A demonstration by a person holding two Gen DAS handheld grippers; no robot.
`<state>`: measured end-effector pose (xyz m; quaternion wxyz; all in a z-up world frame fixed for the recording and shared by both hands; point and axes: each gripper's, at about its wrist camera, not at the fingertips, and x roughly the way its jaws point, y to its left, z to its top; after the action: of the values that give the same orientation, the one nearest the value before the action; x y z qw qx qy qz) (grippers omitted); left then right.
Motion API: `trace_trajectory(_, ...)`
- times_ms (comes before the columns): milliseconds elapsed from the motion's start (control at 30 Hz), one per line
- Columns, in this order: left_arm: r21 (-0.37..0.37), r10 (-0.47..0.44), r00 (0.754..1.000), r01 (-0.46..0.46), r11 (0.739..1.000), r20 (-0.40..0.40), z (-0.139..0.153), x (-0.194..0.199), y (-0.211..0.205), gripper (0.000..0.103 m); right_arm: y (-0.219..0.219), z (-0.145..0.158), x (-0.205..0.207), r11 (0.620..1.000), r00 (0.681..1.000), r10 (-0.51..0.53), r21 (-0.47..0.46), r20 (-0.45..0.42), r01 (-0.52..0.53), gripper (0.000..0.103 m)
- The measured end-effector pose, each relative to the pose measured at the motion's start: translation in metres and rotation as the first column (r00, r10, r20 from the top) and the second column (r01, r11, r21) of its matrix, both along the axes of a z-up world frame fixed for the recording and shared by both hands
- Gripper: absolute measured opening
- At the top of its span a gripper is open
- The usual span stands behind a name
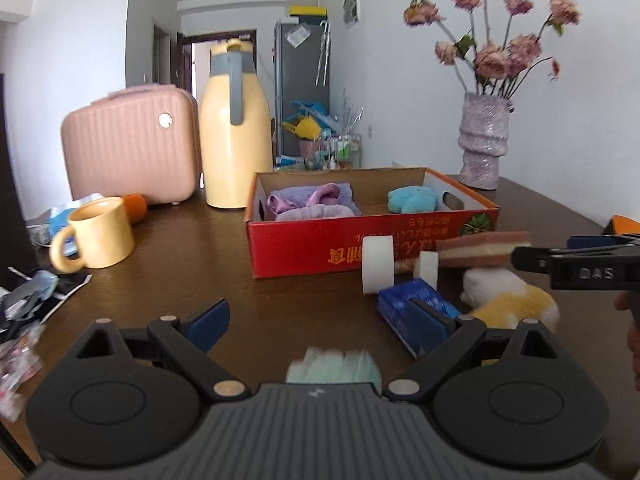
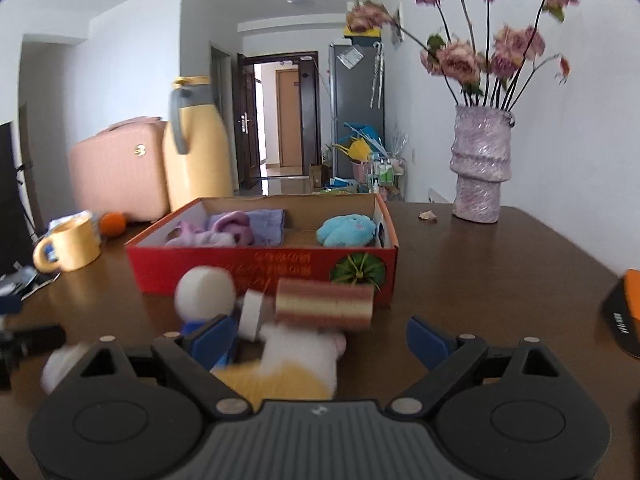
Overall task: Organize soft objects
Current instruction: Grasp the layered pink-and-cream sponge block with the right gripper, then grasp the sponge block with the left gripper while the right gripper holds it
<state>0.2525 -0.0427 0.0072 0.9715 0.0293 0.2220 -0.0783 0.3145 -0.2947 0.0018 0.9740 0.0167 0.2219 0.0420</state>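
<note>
A red cardboard box [image 1: 320,246] [image 2: 240,268] on the brown table holds purple cloths [image 1: 310,202] [image 2: 230,228] and a blue plush [image 1: 412,199] [image 2: 347,231]. In front of it lie a striped pink-and-cream sponge [image 1: 482,249] [image 2: 325,305], a white-and-yellow plush [image 1: 510,294] [image 2: 298,360], white tape rolls [image 1: 377,263] [image 2: 206,290] and a blue packet [image 1: 416,304]. My left gripper [image 1: 320,322] is open above a pale green soft item [image 1: 334,366]. My right gripper [image 2: 322,340] is open around the plush, just short of the sponge.
A yellow mug [image 1: 98,232], an orange [image 1: 136,206], a pink case [image 1: 130,146] and a yellow thermos jug [image 1: 236,128] stand at the back left. A vase of flowers [image 1: 484,140] [image 2: 482,164] stands at the back right. Clutter lies at the left edge.
</note>
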Motion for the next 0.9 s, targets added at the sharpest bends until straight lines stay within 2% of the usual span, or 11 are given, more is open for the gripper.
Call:
trace_trajectory(200,-0.019,-0.028,0.999,0.027,0.999,-0.032,-0.005,0.057,-0.022,0.096,0.002,-0.008,0.056,0.999,0.999,-0.022,0.028,-0.044,0.024,0.089)
trace_trajectory(233,-0.015,-0.032,0.999,0.032,0.999,-0.033,-0.007,0.065,-0.026,0.096,0.002,-0.009,0.061,0.999,0.999,-0.022,0.036,-0.05,0.024,0.075)
trace_trajectory(267,-0.013,-0.034,0.999,0.033,0.999,-0.035,-0.007,0.07,-0.029,0.096,0.002,-0.011,0.066,0.999,0.998,-0.019,0.039,-0.063,0.022,0.068)
trace_trajectory(400,-0.032,-0.041,0.998,0.04,0.999,-0.045,-0.009,0.082,-0.035,0.096,0.001,-0.008,0.061,0.999,0.999,-0.007,0.048,-0.036,0.009,0.067)
trace_trajectory(533,-0.032,-0.041,0.998,0.039,0.999,-0.041,-0.004,0.076,-0.035,0.096,0.002,0.015,0.027,0.998,0.997,0.038,0.041,0.07,-0.041,0.067)
trace_trajectory(633,-0.044,-0.033,0.999,0.032,0.999,-0.02,0.006,0.059,-0.029,0.096,0.014,0.029,-0.016,0.985,0.977,0.169,-0.003,0.129,-0.17,0.067)
trace_trajectory(733,-0.069,-0.011,1.0,0.011,0.998,-0.001,0.016,0.035,-0.017,0.096,0.024,0.028,-0.059,0.947,0.938,0.321,-0.048,0.131,-0.318,0.067)
trace_trajectory(900,-0.088,0.029,1.0,-0.03,0.996,-0.01,0.017,-0.008,0.004,0.096,0.052,-0.002,-0.105,0.879,0.878,0.477,-0.025,0.045,-0.476,0.068)
